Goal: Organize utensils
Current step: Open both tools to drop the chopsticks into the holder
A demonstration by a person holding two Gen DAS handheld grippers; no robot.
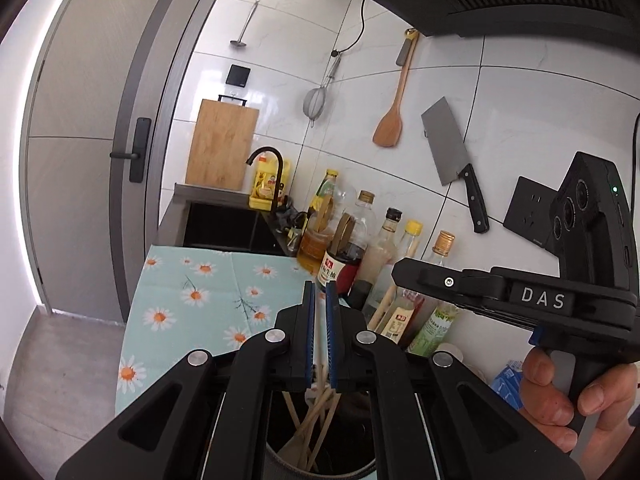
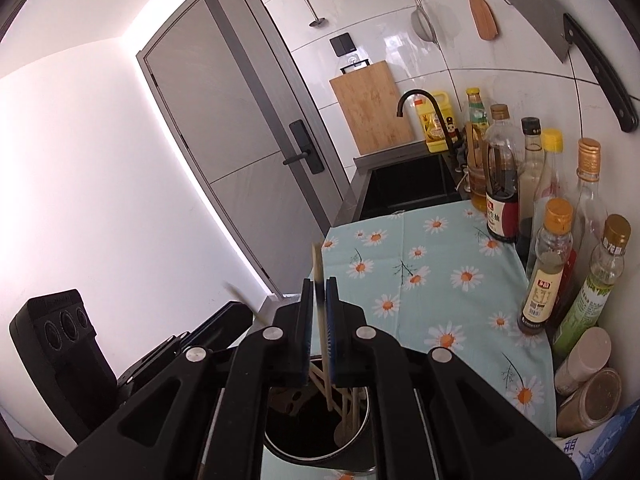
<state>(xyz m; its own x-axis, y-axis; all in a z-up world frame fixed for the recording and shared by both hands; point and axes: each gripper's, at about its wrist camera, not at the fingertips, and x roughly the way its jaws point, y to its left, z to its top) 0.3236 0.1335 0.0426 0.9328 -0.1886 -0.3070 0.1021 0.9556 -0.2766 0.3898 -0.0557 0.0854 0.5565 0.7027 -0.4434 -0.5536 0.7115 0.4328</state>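
Left wrist view: the left gripper (image 1: pixel 319 292) hangs over a holder (image 1: pixel 320 468) of wooden utensils (image 1: pixel 316 420); its jaws sit nearly closed, and whether they grip anything is unclear. The right gripper (image 1: pixel 404 272) is to its right.

Right wrist view: the right gripper (image 2: pixel 319 290) clamps a chopstick (image 2: pixel 320 312), its lower end inside the holder (image 2: pixel 312 456) just below, on a daisy cloth (image 2: pixel 432 264).

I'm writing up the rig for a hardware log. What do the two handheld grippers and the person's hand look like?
Both grippers, left and right, are matte black, with angular linkage arms, silver round pivot caps and blue ribbed pads on the fingers. The right one carries white "DAS" lettering, a black three-lens camera block with a green light, and a pistol grip. The right hand is bare.
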